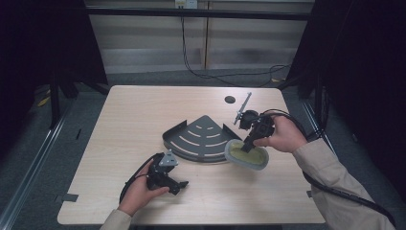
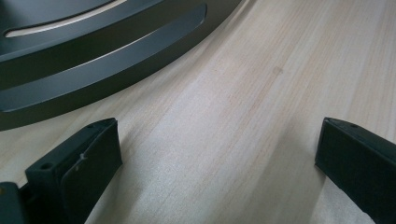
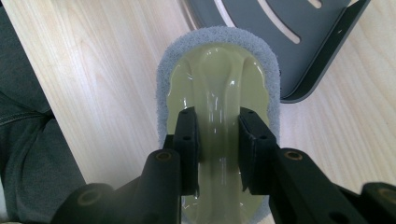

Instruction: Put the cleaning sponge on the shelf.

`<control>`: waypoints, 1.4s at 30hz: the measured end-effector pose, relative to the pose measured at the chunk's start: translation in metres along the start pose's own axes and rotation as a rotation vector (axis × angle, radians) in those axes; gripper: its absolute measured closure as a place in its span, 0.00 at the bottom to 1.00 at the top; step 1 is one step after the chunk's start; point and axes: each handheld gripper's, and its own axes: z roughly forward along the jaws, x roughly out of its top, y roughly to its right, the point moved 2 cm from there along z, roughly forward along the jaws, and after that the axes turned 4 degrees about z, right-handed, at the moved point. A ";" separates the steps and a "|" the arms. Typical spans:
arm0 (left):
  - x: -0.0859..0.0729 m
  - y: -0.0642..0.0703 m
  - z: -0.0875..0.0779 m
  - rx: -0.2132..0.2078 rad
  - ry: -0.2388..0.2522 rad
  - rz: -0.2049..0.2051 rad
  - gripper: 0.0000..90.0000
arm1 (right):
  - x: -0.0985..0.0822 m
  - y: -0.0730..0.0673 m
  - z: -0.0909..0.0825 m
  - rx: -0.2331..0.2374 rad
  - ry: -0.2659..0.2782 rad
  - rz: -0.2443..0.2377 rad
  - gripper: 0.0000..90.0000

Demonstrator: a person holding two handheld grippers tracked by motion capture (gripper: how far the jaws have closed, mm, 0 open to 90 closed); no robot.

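Gently keep right gripper (image 3: 218,140) clamped on scrub pad's (image 1: 247,155) raised handle at centre right of frame, beside corner shelf (image 1: 198,138), lifting level; leave left gripper (image 1: 173,184), jaws open, resting lower left.

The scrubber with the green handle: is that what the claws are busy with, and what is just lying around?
Busy with:
- scrubber, pinched by its handle ridge in the right claw
- dark slotted corner shelf, right beside it

Just around:
- left claw, open over bare table
- round hole in the tabletop
- cable on the floor
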 end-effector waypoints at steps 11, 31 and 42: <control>0.000 0.000 0.000 0.000 0.000 0.000 0.00 | 0.012 0.004 -0.007 -0.018 -0.015 0.000 0.79; 0.000 0.000 0.000 0.000 0.000 0.000 0.00 | 0.034 0.014 -0.011 -0.033 -0.024 0.010 0.79; 0.000 0.000 0.000 0.000 0.000 0.000 0.00 | 0.045 0.017 -0.011 -0.039 -0.006 0.013 0.79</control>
